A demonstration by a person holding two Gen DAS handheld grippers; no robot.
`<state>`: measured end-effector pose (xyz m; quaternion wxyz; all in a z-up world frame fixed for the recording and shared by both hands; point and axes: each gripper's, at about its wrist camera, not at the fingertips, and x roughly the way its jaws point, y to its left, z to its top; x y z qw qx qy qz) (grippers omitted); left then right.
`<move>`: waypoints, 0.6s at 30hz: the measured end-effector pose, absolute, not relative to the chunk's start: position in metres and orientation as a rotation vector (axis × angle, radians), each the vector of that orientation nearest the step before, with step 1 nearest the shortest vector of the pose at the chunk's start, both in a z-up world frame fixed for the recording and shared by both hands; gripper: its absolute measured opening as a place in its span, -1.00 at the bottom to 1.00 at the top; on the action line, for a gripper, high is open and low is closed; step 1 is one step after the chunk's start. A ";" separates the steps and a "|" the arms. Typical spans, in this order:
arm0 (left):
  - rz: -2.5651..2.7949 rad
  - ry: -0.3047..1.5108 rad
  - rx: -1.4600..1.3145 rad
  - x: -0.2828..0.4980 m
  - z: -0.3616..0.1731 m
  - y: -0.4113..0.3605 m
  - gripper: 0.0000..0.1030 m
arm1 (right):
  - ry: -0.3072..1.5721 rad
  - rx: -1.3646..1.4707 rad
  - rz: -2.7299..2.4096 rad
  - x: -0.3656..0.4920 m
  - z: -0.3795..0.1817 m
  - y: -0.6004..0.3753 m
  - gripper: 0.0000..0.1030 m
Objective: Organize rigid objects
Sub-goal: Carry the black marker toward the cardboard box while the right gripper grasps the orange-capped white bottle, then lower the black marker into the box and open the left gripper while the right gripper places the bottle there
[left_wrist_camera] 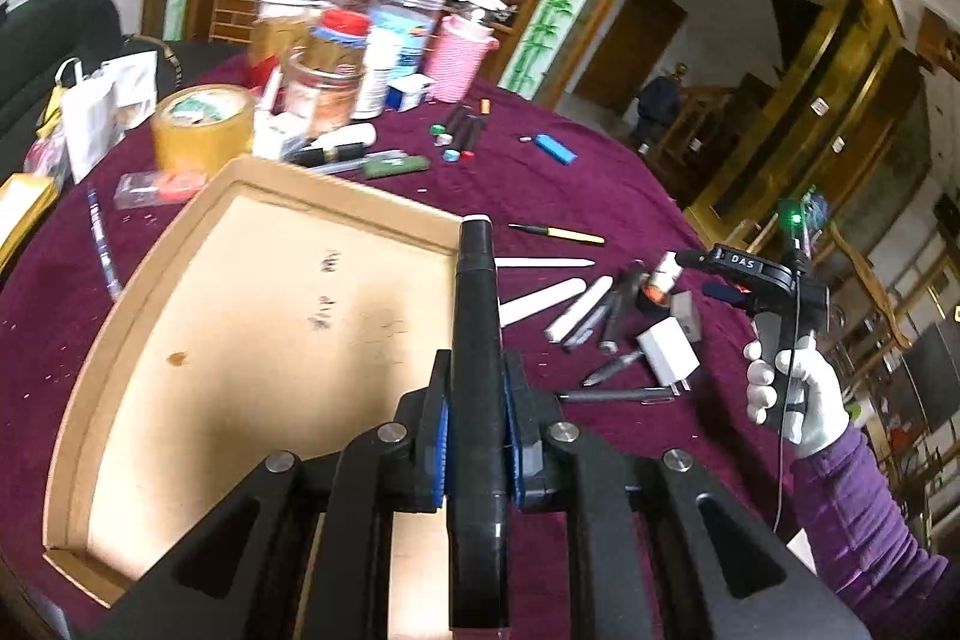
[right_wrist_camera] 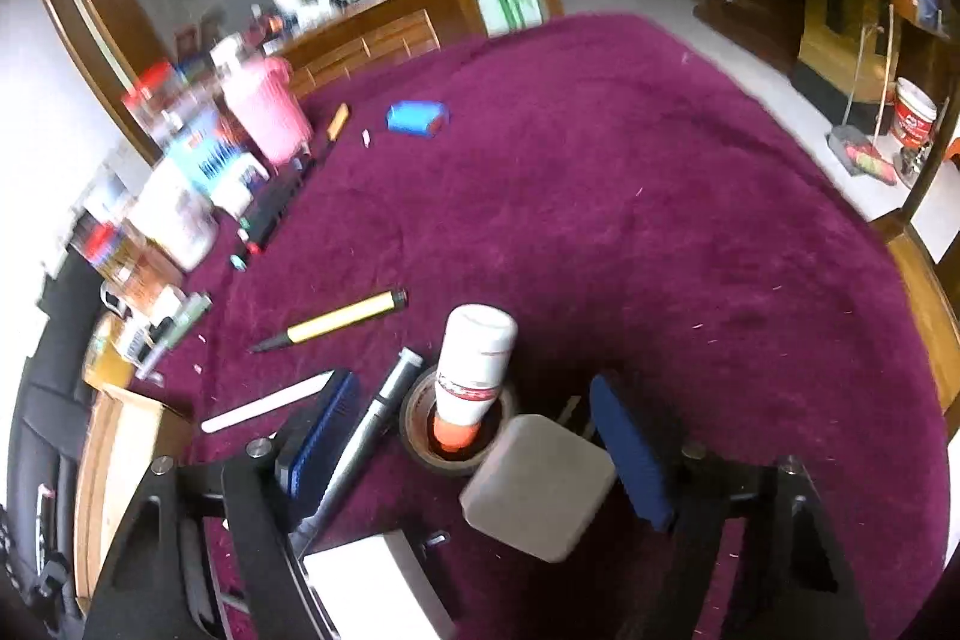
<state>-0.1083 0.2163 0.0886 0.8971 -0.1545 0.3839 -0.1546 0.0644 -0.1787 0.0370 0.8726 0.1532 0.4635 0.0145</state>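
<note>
Marker (left_wrist_camera: 477, 388) clamped in left gripper (left_wrist_camera: 477, 436) points forward over tray (left_wrist_camera: 144, 274).

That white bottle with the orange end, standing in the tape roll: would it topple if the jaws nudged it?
Probably. The white bottle stands tall and narrow, already tilted, its orange end loosely seated in the tape roll. Being round, it would likely roll across the cloth. It looks like rigid plastic.

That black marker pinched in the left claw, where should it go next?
Probably a short move left and down, then release. The left gripper is shut on the black marker, which hangs over the right rim of the cardboard tray, not yet resting inside.
</note>
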 end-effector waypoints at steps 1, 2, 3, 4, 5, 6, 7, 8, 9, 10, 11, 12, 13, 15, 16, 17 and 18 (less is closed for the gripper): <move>-0.317 0.796 -0.324 -0.108 0.088 0.220 -0.73 | 0.976 0.319 0.027 0.067 0.034 -0.177 0.52; -0.312 0.798 -0.329 -0.108 0.087 0.224 -0.73 | 0.985 0.320 0.025 0.071 0.030 -0.175 0.46; -0.308 0.799 -0.330 -0.106 0.086 0.226 -0.73 | 0.989 0.322 0.021 0.073 0.028 -0.174 0.31; -0.306 0.801 -0.331 -0.105 0.085 0.228 -0.73 | 0.992 0.327 0.015 0.075 0.025 -0.174 0.12; -0.306 0.803 -0.333 -0.104 0.084 0.228 -0.73 | 0.994 0.334 0.018 0.076 0.024 -0.176 -0.03; -0.307 0.805 -0.336 -0.102 0.083 0.229 -0.73 | 0.998 0.346 0.026 0.078 0.022 -0.177 -0.35; -0.309 0.807 -0.339 -0.100 0.082 0.229 -0.73 | 0.996 0.366 0.036 0.079 0.022 -0.180 -0.38; -0.313 0.811 -0.341 -0.099 0.081 0.228 -0.73 | 0.993 0.376 0.039 0.078 0.022 -0.182 -0.38; -0.316 0.814 -0.344 -0.098 0.080 0.228 -0.73 | 0.985 0.380 0.042 0.076 0.023 -0.183 -0.39; -0.318 0.817 -0.348 -0.096 0.078 0.227 -0.73 | 0.978 0.383 0.046 0.075 0.025 -0.184 -0.39; -0.322 0.820 -0.351 -0.095 0.077 0.226 -0.73 | 0.963 0.391 0.050 0.072 0.028 -0.186 -0.39; -0.324 0.823 -0.354 -0.095 0.076 0.226 -0.73 | 0.946 0.402 0.055 0.068 0.032 -0.188 -0.40; -0.326 0.827 -0.358 -0.094 0.075 0.225 -0.73 | 0.933 0.415 0.063 0.066 0.037 -0.189 -0.40; -0.327 0.833 -0.363 -0.092 0.074 0.225 -0.73 | 0.905 0.434 0.087 0.060 0.048 -0.189 -0.40; -0.327 0.836 -0.366 -0.090 0.075 0.226 -0.73 | 0.893 0.433 0.096 0.057 0.053 -0.188 -0.40; -0.328 0.836 -0.366 -0.088 0.076 0.226 -0.73 | 0.873 0.424 0.109 0.053 0.062 -0.185 -0.40; -0.329 0.834 -0.365 -0.087 0.078 0.227 -0.73 | 0.857 0.415 0.118 0.050 0.070 -0.182 -0.40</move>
